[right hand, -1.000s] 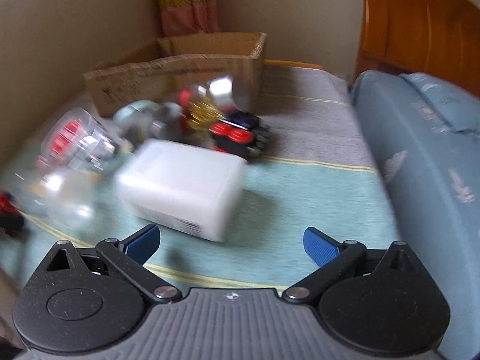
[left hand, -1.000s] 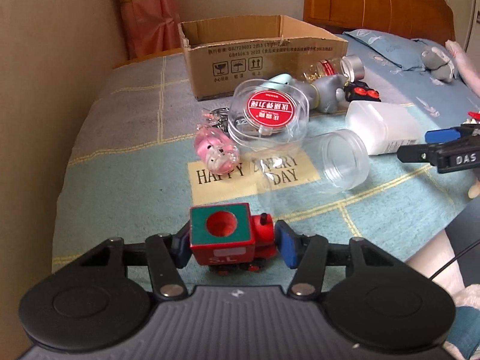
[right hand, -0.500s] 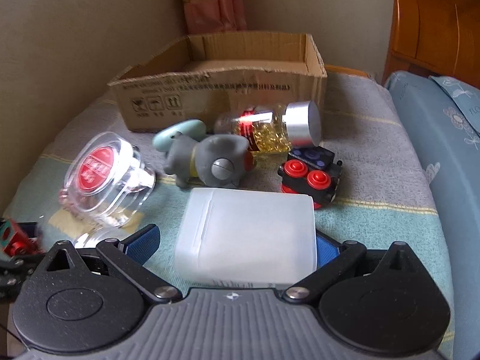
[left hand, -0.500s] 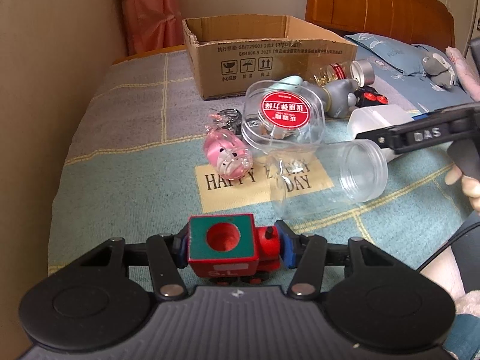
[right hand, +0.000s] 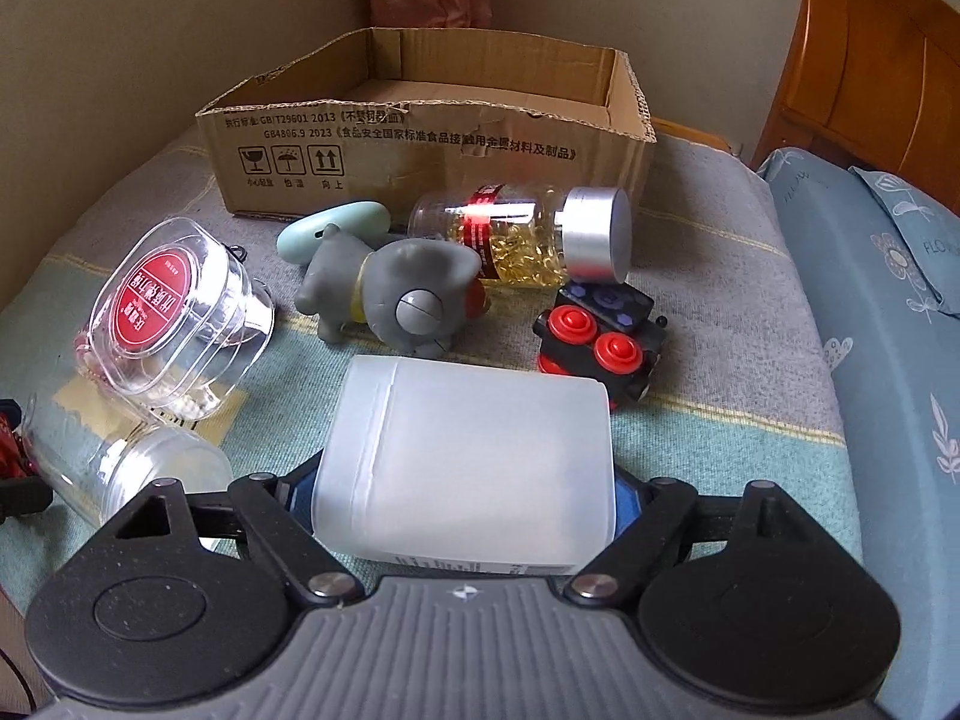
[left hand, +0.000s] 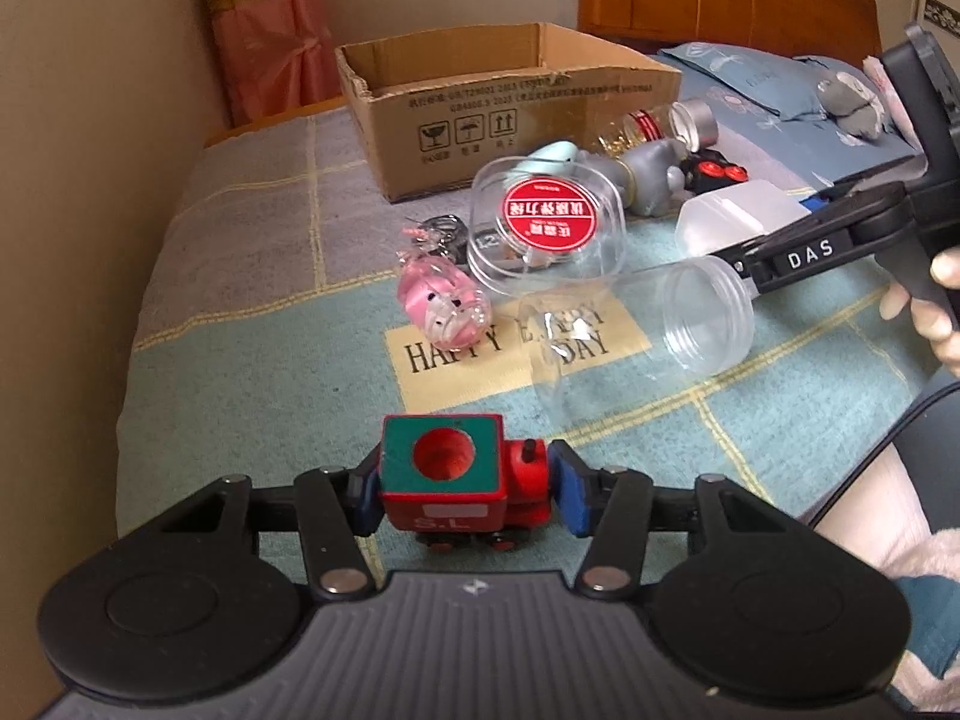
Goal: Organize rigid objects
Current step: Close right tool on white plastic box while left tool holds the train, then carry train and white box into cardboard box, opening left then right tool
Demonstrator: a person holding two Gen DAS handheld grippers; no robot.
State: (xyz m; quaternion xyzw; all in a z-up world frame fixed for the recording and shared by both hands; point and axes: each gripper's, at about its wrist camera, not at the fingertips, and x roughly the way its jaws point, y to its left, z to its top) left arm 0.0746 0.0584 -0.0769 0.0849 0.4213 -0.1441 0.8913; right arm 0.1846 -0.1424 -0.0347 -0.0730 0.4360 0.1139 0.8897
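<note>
My left gripper (left hand: pixel 462 489) is shut on a red toy train with a green top (left hand: pixel 456 477), held just above the bedspread near its front edge. My right gripper (right hand: pixel 465 489) is shut on a frosted white plastic box (right hand: pixel 468 462); its blue pads press both sides. The white box also shows in the left wrist view (left hand: pixel 738 219). An open cardboard box (right hand: pixel 432 138) stands at the back by the wall. Loose on the bed lie a clear tub with a red lid (right hand: pixel 174 312), a clear jar (left hand: pixel 660 330), a grey toy (right hand: pixel 396 294), a capsule bottle (right hand: pixel 528 240) and a black and red toy (right hand: pixel 600 348).
A pink clear pig toy (left hand: pixel 444 300) and keys (left hand: pixel 438 234) lie left of the tub. A mint oval object (right hand: pixel 336 228) lies before the cardboard box. A wall runs along the left. Blue pillows (right hand: pixel 888 276) and a wooden headboard (right hand: pixel 870 60) are at the right.
My right gripper moved in around the white box and closed on it. My left gripper closed tight on the toy train and lifted it slightly.
</note>
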